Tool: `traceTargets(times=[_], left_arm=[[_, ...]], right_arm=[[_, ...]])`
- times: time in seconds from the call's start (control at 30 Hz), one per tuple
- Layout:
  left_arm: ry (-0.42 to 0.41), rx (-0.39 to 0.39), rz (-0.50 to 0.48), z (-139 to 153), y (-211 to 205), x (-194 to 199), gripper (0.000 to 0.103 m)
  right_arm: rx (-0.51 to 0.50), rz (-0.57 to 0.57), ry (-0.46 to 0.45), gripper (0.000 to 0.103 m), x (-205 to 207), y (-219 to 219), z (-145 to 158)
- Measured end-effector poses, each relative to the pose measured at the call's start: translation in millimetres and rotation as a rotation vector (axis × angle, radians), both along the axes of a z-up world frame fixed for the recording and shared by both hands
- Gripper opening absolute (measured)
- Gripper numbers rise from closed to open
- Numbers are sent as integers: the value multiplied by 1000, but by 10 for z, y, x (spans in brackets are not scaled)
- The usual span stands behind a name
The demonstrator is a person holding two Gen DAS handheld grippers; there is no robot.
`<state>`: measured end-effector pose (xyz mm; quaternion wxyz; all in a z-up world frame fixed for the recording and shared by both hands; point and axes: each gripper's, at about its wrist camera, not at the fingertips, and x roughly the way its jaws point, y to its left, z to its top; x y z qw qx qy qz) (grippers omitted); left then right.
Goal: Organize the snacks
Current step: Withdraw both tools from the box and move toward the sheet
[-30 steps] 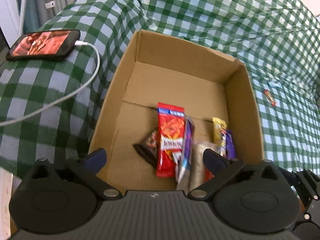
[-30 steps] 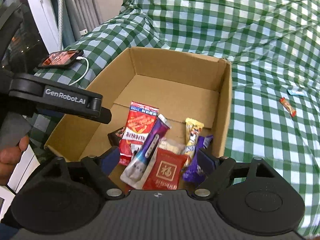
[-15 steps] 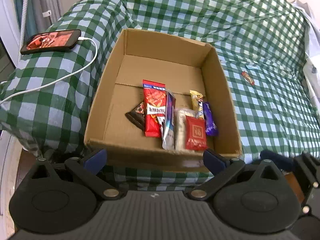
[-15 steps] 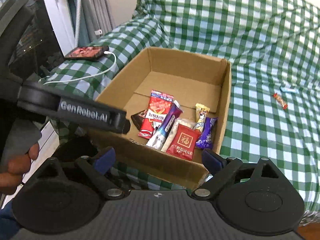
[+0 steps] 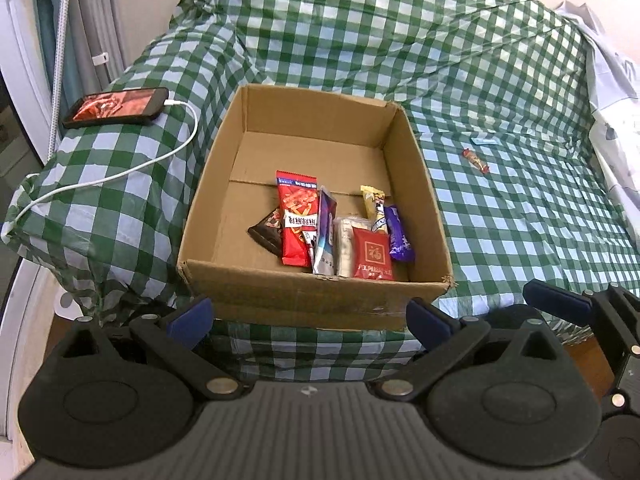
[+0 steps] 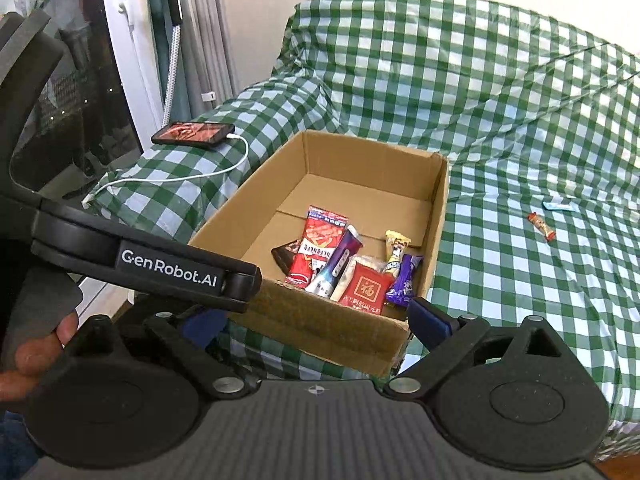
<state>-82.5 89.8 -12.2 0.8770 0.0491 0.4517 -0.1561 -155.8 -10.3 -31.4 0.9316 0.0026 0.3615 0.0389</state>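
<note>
An open cardboard box (image 5: pixel 224 216) (image 6: pixel 438 216) sits on a green checked sofa cover. Inside lie several snacks: a long red packet (image 5: pixel 298 220) (image 6: pixel 318 250), a silver-purple stick (image 5: pixel 325 240), a red square sachet (image 5: pixel 372 254) (image 6: pixel 366 288), a yellow bar (image 5: pixel 373 206) and a purple bar (image 5: pixel 398 234) (image 6: pixel 406 280). A small red candy (image 5: pixel 476 160) (image 6: pixel 542 226) and a pale blue wrapper (image 5: pixel 484 141) (image 6: pixel 558 205) lie on the cover to the right. My left gripper (image 5: pixel 308 316) is open and empty, in front of the box. My right gripper (image 6: pixel 316 318) is open and empty, near the box's front right corner.
A phone (image 5: pixel 116 106) (image 6: pixel 194 133) with a white cable (image 5: pixel 120 174) rests on the sofa arm to the left. A white door frame and curtains (image 6: pixel 188 40) stand at far left. The left gripper's body (image 6: pixel 144 260) crosses the right wrist view.
Both grippers have pulled back and up from over the box to in front of it. The snacks in the box have not moved.
</note>
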Motion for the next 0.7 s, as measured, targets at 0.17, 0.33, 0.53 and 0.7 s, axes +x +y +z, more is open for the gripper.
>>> traceTargets(times=[0.17,0.33,0.53,0.7], left_arm=[[-7,-3,0,39,17,-78,103],[2,-13,12,49,55,-115,103],[49,-18,37,11,118,-126,103],[52,-49,52,55,196,-208,103]], right_arm=[[0,-5,-16,99,-97,-1,38],[-3,-4,-25,99,-161,17,59],[-25,9,-19,100,-218,59,61],[-60,30,-19,100,-294,119,69]])
